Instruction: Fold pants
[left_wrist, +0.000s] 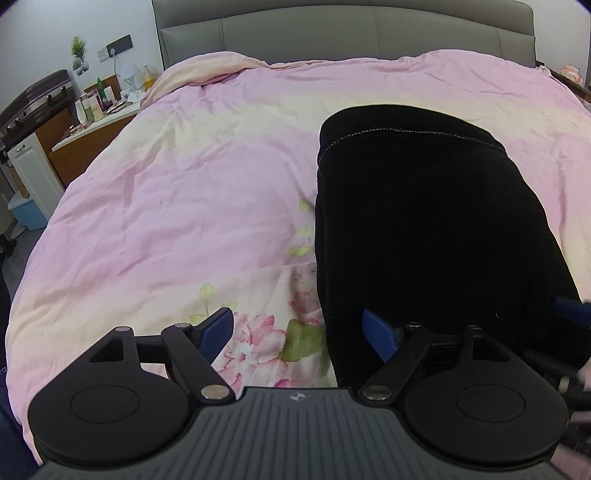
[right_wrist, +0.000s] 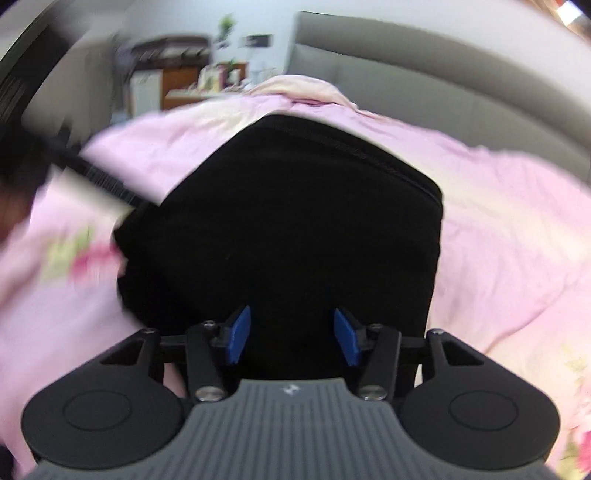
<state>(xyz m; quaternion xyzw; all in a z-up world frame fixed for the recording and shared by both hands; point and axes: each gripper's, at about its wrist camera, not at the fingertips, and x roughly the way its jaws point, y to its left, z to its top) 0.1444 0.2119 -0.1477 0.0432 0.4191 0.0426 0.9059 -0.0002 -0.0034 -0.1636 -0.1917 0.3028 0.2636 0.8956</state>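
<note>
Now folded black pants (left_wrist: 424, 229) lengthwise toward headboard (left_wrist: 332, 33), left gripper (left_wrist: 299, 334) and right gripper (right_wrist: 291, 336) fingers apart

Right gripper (right_wrist: 291, 338) open over seemingly folded black pants (right_wrist: 288, 221).

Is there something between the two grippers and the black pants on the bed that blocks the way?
Nothing visible does. The black pants lie folded on the pink duvet, directly ahead of the open left gripper and open right gripper.
</note>
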